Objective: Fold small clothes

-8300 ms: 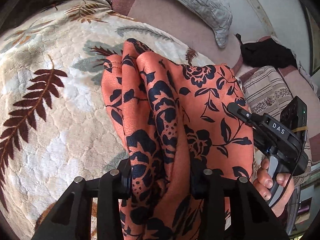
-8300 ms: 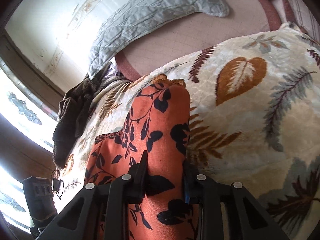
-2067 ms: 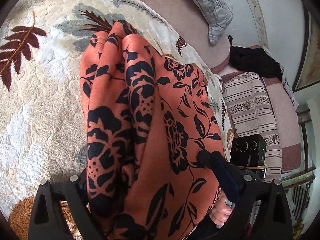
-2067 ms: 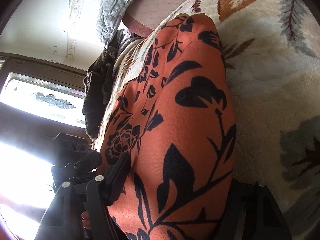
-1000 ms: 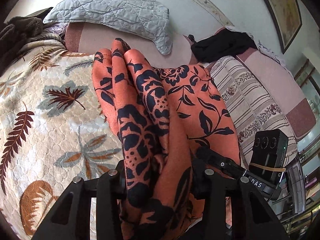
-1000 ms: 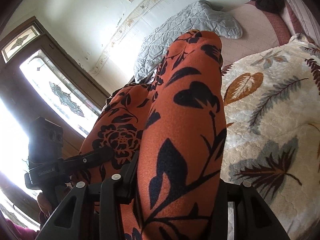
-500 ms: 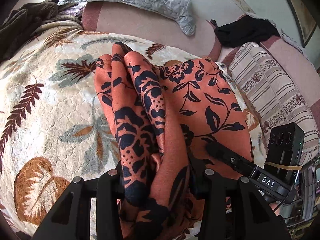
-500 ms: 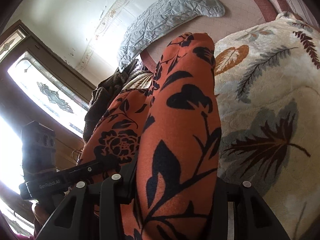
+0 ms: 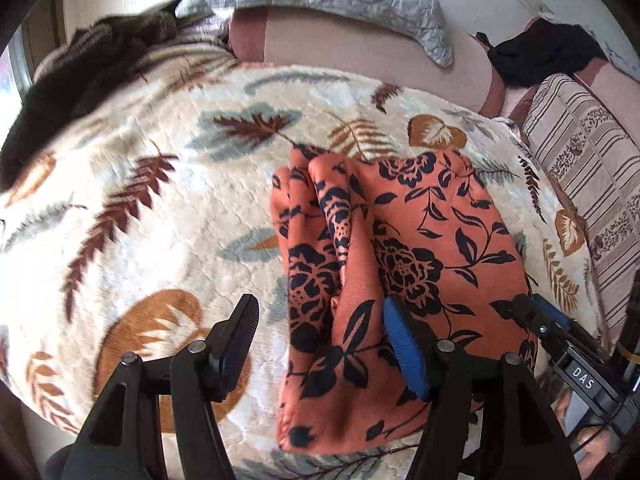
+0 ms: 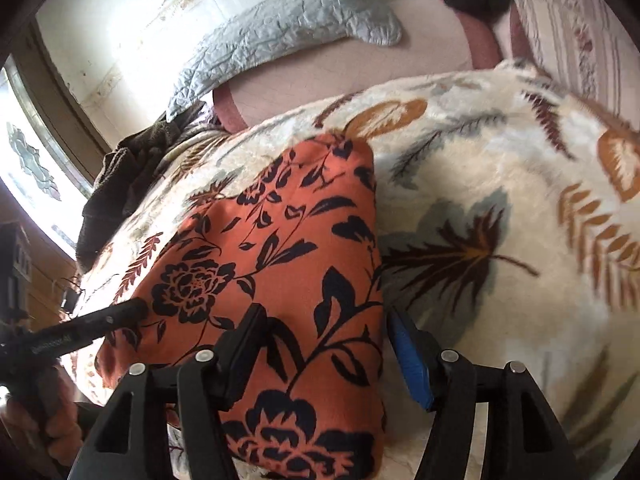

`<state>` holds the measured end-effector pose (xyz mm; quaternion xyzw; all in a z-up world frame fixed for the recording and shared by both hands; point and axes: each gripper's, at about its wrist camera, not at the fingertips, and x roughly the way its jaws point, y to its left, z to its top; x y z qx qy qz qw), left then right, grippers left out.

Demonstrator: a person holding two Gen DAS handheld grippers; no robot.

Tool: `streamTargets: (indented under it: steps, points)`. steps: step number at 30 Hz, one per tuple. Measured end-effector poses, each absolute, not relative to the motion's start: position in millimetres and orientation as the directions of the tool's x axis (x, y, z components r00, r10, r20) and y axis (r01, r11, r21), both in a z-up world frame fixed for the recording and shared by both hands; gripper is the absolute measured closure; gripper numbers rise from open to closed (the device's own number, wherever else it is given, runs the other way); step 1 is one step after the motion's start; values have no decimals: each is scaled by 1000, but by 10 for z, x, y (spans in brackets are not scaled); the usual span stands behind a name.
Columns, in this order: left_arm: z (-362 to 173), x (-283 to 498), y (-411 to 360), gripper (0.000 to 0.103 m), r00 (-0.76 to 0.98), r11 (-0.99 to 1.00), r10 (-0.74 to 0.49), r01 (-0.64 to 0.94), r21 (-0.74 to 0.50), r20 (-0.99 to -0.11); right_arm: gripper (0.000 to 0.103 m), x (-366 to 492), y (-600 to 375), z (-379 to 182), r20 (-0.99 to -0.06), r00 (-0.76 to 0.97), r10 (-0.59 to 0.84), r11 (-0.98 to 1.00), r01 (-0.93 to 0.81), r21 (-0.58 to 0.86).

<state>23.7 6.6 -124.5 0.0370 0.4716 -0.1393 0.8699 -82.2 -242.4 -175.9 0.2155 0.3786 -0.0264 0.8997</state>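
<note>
Orange floral garment (image 9: 404, 248) lowered onto leaf-print blanket (image 9: 160, 208), both jaws opening around it, "DAS" label (image 9: 583, 377).

Two black handheld grippers with blue finger pads

The left gripper (image 9: 320, 336) is matte black plastic: two angular arms with triangular cut-outs, each carrying a pair of round silver screw heads, ending in ribbed fingers; the inner face of one finger bears a bright blue pad (image 9: 404, 352). The right gripper (image 10: 328, 344) has the same build, with black cut-out arms, silver screws and a blue pad on one finger. Seen from the left wrist camera, its slim black body carries white letters "DAS", a thin black cable, and a dark camera block bound with a yellow band. Bare fingers (image 9: 576, 432) wrap the handle; no sleeve shows.
</note>
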Motion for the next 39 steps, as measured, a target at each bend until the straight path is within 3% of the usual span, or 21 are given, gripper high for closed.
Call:
streamTargets:
  steps: [4, 9, 14, 17, 20, 32, 39]
  points:
    - [-726, -148, 158, 25, 687, 965, -107, 247, 92, -719, 37, -1264, -2292, -1372, -632, 775, 16, 924, 230, 306]
    - [-152, -627, 132, 17, 827, 959, -39, 189, 212, -560, 36, -1726, -2049, -768, -542, 840, -27, 953, 184, 239]
    - [344, -1067, 167, 15, 900, 962, -30, 144, 232, -435, 35, -2040, -1792, -228, -476, 877, -63, 973, 161, 167]
    - [597, -1304, 249, 5, 920, 969, -28, 122, 217, -392, 35, -2214, -1641, 21, -449, 888, -101, 978, 172, 120]
    - [807, -1527, 345, 3, 944, 974, -11, 85, 210, -331, 35, -2381, -1561, 217, -426, 896, -126, 977, 187, 104]
    - [1268, -2121, 591, 0, 975, 980, 68, -26, 200, -209, 35, -2878, -1394, 699, -376, 915, -144, 970, 205, 128]
    - [1440, -2386, 729, 0, 980, 983, 55, -19, 183, -193, 34, -3071, -1271, 874, -375, 916, -142, 968, 208, 143]
